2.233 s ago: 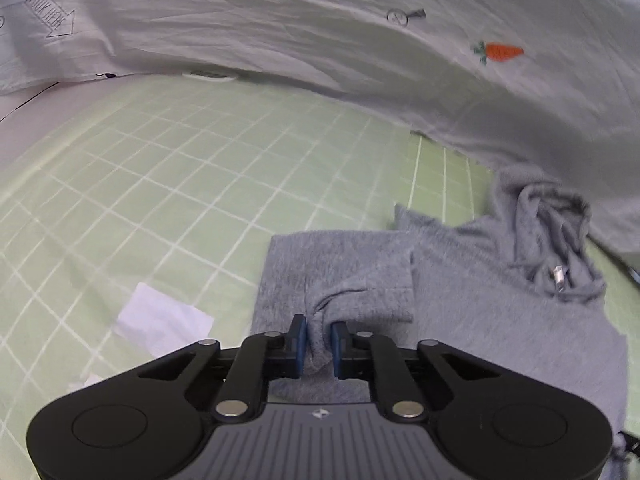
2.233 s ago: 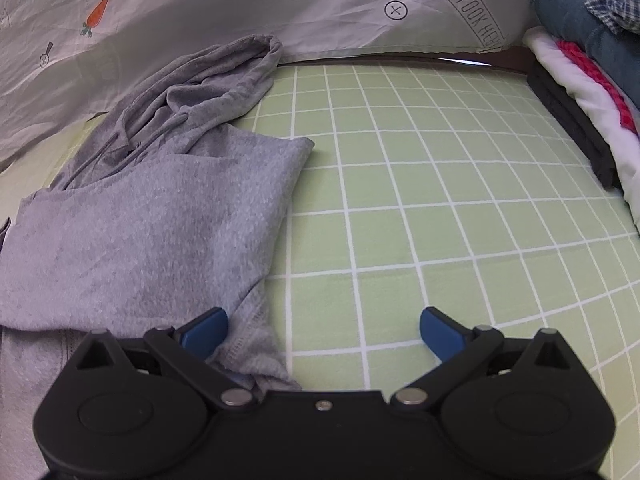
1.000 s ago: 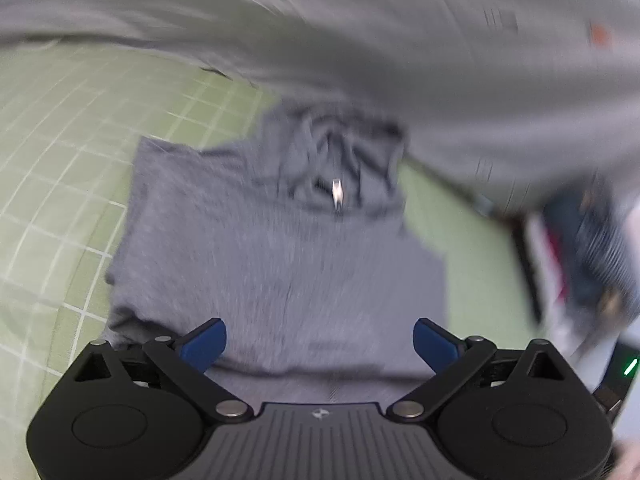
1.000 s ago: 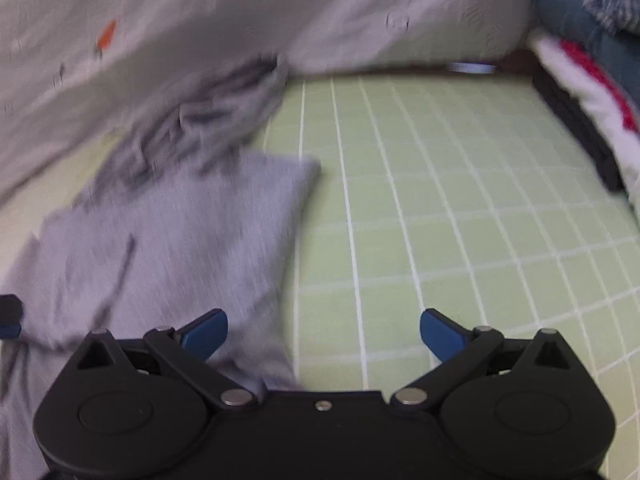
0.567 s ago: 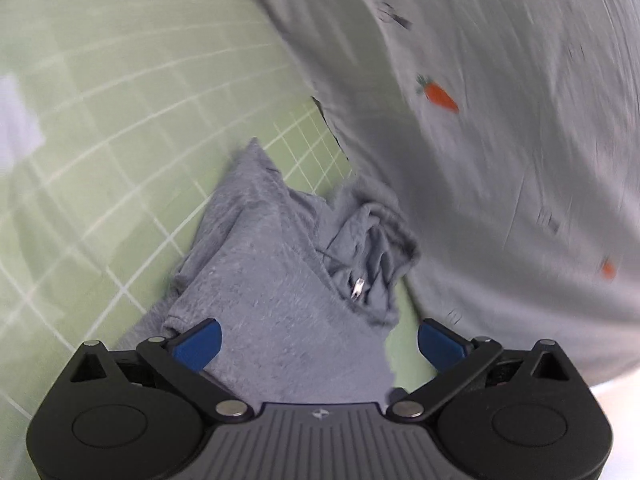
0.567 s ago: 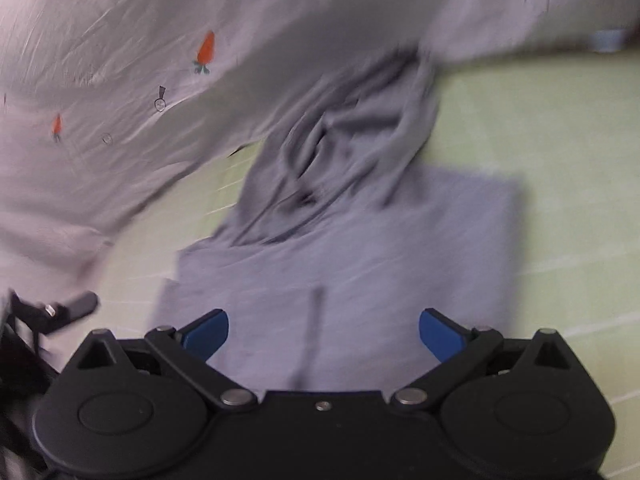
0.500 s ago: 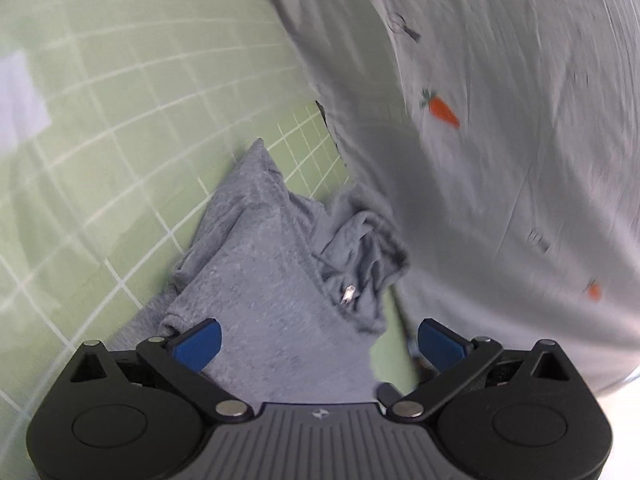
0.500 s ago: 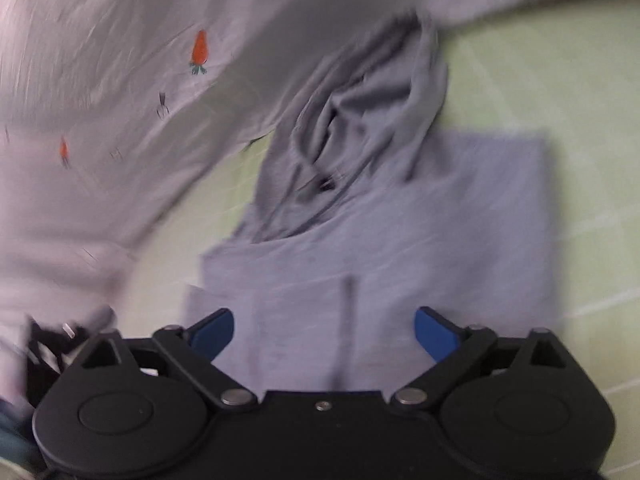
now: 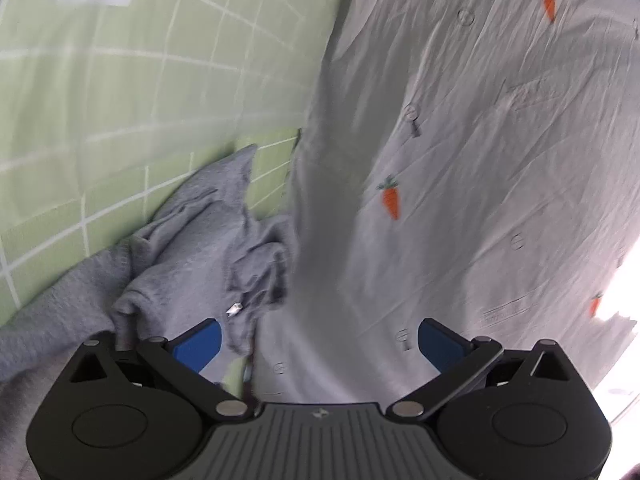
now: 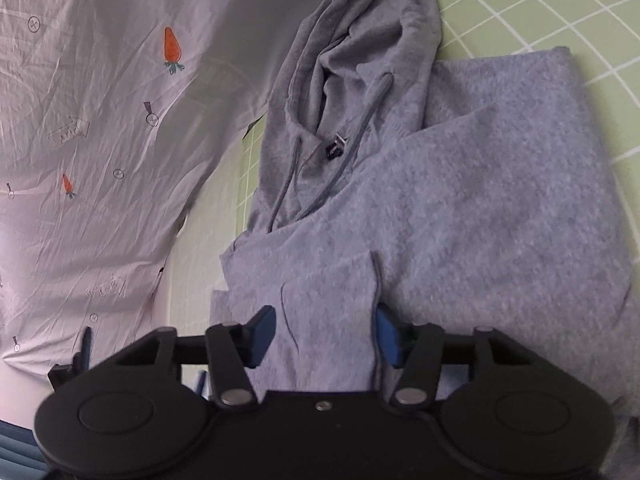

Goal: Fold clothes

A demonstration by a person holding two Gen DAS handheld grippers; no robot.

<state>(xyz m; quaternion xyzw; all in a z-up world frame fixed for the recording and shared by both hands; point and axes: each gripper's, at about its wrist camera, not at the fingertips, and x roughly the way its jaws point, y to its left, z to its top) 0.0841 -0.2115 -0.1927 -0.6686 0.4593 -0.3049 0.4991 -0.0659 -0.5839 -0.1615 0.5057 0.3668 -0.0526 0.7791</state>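
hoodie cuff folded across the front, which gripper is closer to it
Right. The right gripper has its open fingers on either side of the cuff; the left gripper is open up by the hood.

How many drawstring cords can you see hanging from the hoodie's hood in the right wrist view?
2: one drawstring on the neck opening's left side, another drawstring on its right, both trailing down the hoodie chest.

Soft indoor light is falling evenly; glare is blowing out the white sheet (image 9: 480, 160) at the left view's right edge. Motion blur is smearing the green mat (image 9: 120, 80), fisheye is bending its gridlines.
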